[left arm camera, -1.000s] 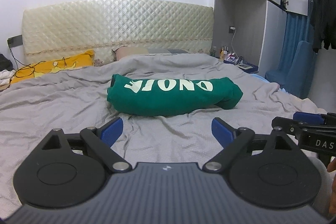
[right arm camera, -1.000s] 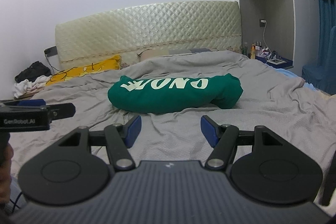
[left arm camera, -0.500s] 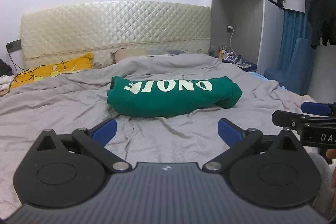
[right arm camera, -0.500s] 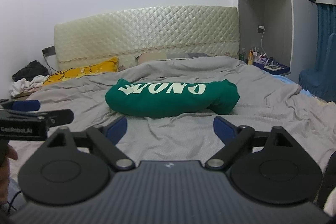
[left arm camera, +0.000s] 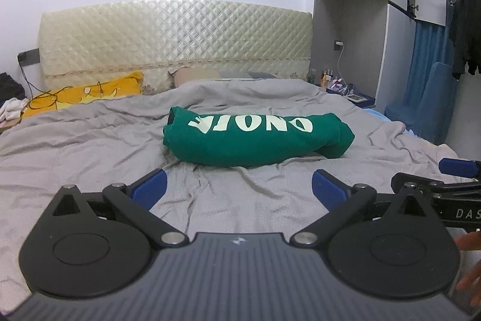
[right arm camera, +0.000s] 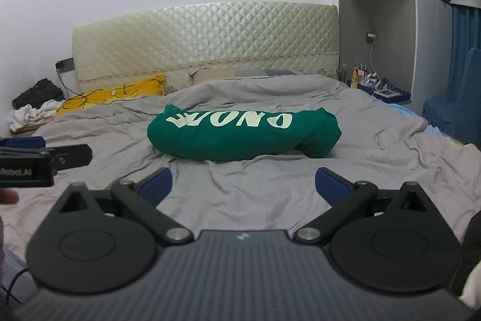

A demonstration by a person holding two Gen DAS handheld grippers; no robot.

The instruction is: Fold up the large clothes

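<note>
A green garment with white letters (left arm camera: 255, 137) lies folded into a thick bundle on the grey bed cover (left arm camera: 90, 146); it also shows in the right wrist view (right arm camera: 240, 134). My left gripper (left arm camera: 239, 185) is open and empty, held above the cover in front of the bundle, apart from it. My right gripper (right arm camera: 243, 184) is open and empty, also short of the bundle. Each gripper shows at the edge of the other's view, the right one (left arm camera: 445, 179) and the left one (right arm camera: 45, 152).
A quilted headboard (left arm camera: 174, 41) stands at the far end. A yellow pillow with a cable (left arm camera: 87, 92) lies at the back left. A cluttered nightstand (right arm camera: 384, 92), wardrobe, blue chair (left arm camera: 433, 98) and hanging clothes stand at the right. Clothes are piled at the far left (right arm camera: 33, 107).
Both grippers have opened wider and drawn back slightly from the green bundle. The bundle has not moved.
</note>
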